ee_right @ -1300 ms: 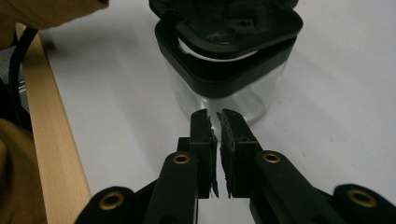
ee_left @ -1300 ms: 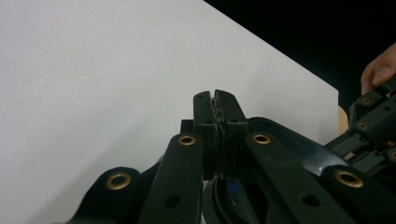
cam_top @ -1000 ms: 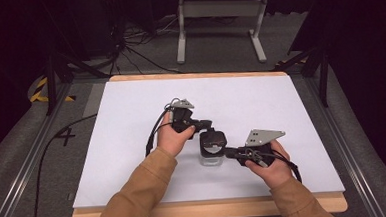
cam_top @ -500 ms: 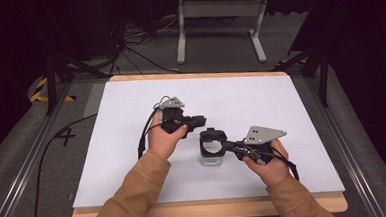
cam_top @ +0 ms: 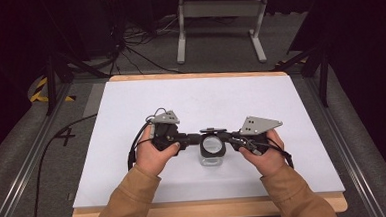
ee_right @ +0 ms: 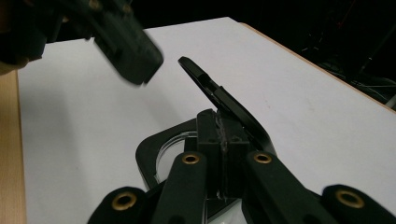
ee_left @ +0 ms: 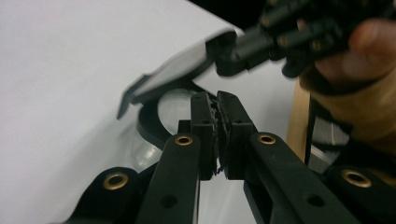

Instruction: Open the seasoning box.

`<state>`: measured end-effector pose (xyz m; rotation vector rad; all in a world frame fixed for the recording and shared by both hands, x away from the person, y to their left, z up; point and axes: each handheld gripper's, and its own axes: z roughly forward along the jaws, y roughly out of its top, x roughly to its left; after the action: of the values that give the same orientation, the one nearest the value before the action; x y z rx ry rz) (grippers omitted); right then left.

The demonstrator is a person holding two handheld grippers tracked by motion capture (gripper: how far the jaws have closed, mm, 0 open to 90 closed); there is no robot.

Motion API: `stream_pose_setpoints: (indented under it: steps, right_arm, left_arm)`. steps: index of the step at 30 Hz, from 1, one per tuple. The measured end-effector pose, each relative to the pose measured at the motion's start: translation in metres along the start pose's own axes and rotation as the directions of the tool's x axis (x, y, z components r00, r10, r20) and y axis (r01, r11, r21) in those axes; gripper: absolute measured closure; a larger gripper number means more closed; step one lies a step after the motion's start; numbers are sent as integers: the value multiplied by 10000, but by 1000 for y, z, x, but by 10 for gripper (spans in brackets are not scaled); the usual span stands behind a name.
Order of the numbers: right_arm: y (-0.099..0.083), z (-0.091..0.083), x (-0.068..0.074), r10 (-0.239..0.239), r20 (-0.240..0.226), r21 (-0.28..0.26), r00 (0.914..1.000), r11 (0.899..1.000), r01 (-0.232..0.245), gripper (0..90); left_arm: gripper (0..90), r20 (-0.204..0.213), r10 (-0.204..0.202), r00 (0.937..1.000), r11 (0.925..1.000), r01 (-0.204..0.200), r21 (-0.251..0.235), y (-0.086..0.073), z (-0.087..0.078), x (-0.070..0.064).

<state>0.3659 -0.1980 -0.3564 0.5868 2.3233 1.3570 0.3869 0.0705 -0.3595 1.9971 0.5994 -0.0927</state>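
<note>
a small clear jar (cam_top: 213,154) stands mid-tabletop (cam_top: 291,108). the right claw (ee_right: 223,140) pinches shut on its black rim to steady it, while the closed left claw (ee_left: 217,122) apparently levers the hinged lid (ee_left: 175,75) up.

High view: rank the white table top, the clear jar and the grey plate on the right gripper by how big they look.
1. White table top, by far the largest.
2 and 3. Grey plate on the right gripper and clear jar: they look about alike; the plate rides higher, nearer the camera, so no firm order.
</note>
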Motion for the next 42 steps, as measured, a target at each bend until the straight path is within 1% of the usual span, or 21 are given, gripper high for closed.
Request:
stream_pose_setpoints:
  steps: [4,6,8,9,11,12,14,16,19,20,22,24,25,27,29,30,34,35,40,41,42]
  right_arm:
    - [1,1,-2,51,33,-94,10000,9999,-51,896]
    - [1,1,-3,50,102,-168,9999,9998,-49,896]
    - [1,0,-5,137,214,-227,9997,9997,-132,896]
    - [1,0,-5,161,218,-245,9996,9996,-156,896]
    - [2,0,-5,196,318,-285,9993,9994,-187,896]
    - [2,0,-6,163,385,-367,9991,9992,-148,896]
    - [3,1,-7,209,448,-430,9988,9989,-190,895]
    - [5,1,-9,245,520,-579,9983,9981,-215,894]
    - [6,5,-11,468,452,-772,9979,9961,-432,889]
    - [7,6,-11,536,476,-835,9974,9953,-495,889]
    - [9,8,-12,524,581,-943,9969,9944,-468,889]
    - [10,10,-13,572,620,-1028,9964,9934,-507,890]
    - [10,11,-14,584,661,-1088,9961,9928,-510,891]
    - [11,13,-17,680,755,-1224,9948,9908,-584,893]
    - [11,15,-18,824,833,-1346,9931,9884,-707,892]
    - [11,16,-19,841,881,-1436,9926,9871,-709,892]
    - [10,20,-20,921,1032,-1452,9904,9864,-766,890]
    - [10,22,-21,954,1056,-1461,9898,9861,-794,888]
    - [9,23,-23,1201,1104,-1462,9866,9838,-1034,880]
    - [7,24,-25,1292,1264,-1493,9835,9827,-1099,874]
    - [7,24,-25,1292,1264,-1493,9835,9827,-1099,874]
  left_arm:
    - [859,202,276,9994,9989,-284,363,-3,15,-2]
    - [848,173,593,9981,9970,-601,482,-5,24,-5]
    - [842,158,780,9968,9959,-786,442,-7,32,-5]
    - [840,105,756,9971,9963,-760,406,-9,35,-6]
    - [841,47,818,9966,9950,-820,567,-12,39,-5]
    - [846,52,753,9971,9965,-754,351,-14,41,-6]
    - [853,66,642,9979,9978,-643,168,-16,42,-7]
    - [856,-19,691,9976,9976,-691,104,-18,42,-8]
    - [885,-184,829,9964,9966,-829,10,-20,41,-9]
    - [893,-154,772,9969,9970,-773,-106,-23,40,-9]
    - [896,-149,731,9972,9973,-732,-74,-24,39,-9]
    - [896,-136,688,9975,9973,-692,-245,-25,39,-8]
    - [897,-194,605,9980,9980,-608,-163,-26,38,-9]
    - [898,-290,602,9978,9976,-611,-314,-28,37,-10]
    - [898,-334,592,9977,9979,-601,-262,-28,36,-10]
    - [898,-290,478,9984,9977,-491,-461,-30,37,-10]
    - [898,-322,365,9988,9985,-377,-386,-30,35,-10]
    - [899,-273,286,9992,9983,-300,-506,-31,35,-10]
    - [898,-387,358,9986,9986,-372,-377,-31,34,-11]
    - [898,-388,346,9986,9986,-361,-378,-31,34,-11]
    - [898,-382,340,9987,9987,-354,-373,-31,34,-11]
